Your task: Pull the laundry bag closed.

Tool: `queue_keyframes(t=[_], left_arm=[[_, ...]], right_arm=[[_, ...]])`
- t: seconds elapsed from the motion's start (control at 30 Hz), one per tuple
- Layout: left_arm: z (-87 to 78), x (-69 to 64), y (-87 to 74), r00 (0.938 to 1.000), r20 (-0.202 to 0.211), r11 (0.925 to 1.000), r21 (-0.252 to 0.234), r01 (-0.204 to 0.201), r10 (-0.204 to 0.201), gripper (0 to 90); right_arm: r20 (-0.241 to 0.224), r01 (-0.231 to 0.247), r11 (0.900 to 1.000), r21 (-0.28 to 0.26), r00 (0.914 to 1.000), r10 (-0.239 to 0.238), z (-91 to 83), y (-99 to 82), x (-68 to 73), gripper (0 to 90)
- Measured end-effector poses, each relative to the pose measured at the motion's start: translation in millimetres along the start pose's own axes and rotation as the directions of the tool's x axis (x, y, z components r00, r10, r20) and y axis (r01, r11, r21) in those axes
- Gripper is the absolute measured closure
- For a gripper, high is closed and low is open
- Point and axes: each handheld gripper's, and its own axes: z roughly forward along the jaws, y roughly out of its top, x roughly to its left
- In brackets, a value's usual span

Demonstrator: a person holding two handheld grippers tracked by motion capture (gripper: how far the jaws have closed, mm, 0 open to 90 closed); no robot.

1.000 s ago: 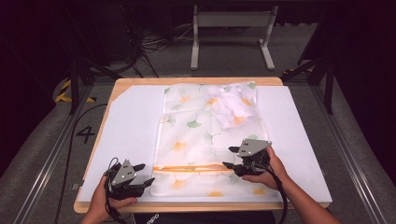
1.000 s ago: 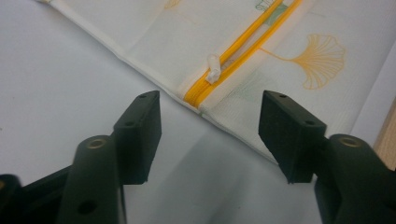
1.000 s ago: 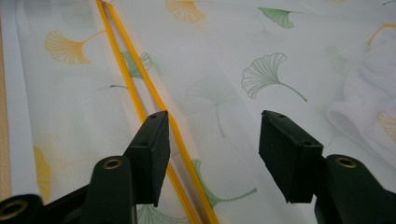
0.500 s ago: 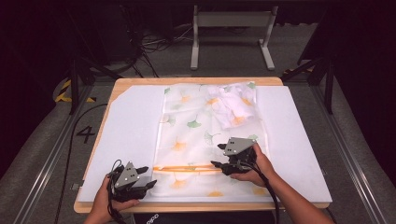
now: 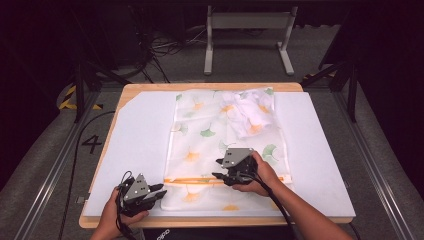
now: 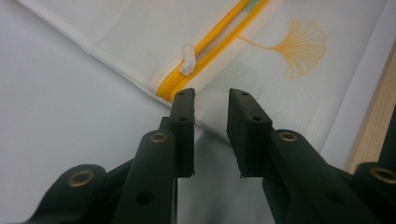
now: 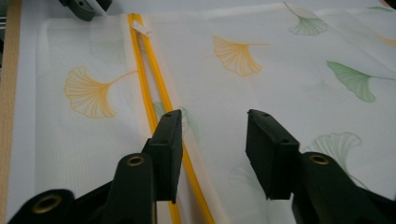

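The mesh bag [image 5: 227, 145] lies flat mid-worktop; at its zip [image 6: 212, 42], the left gripper [image 6: 211, 100] jaws have just been closing, gapped at the corner, while the right gripper [image 7: 212, 126] jaws, also closing, stand open over the mesh.

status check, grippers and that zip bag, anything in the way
Left gripper jaws just closing at the mesh bag corner, nothing pinched yet. Right gripper open, also closing, over the yellow zipper. Zipper pull untouched. Nothing blocking.

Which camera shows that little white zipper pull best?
The left gripper view: the white zipper pull sits close and sharp on the yellow zipper. The right gripper view shows it small, far off. In the high view it's too tiny to see.
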Motion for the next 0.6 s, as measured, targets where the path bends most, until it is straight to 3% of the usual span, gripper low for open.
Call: queue_keyframes(t=[0.23,0.43,0.6], left_arm=[[3.9,0.7,0.0,0.9999,0.010,0.9999,0.016,0.005,-0.005,81.3],[6.6,1.9,1.0,0.9999,0.012,0.9998,0.022,0.002,-0.002,82.1],[7.6,1.5,1.6,0.9999,0.010,0.9997,0.025,-0.002,0.001,82.6]], right_arm=[[-0.071,0.064,0.9977,0.023,0.9955,-0.063,26.6,25.6,9.1,60.7],[-0.153,0.126,0.9907,0.051,0.9813,-0.117,57.6,52.4,19.5,59.4],[-0.184,0.159,0.9844,0.074,0.9725,-0.144,73.1,64.5,22.6,60.9]])
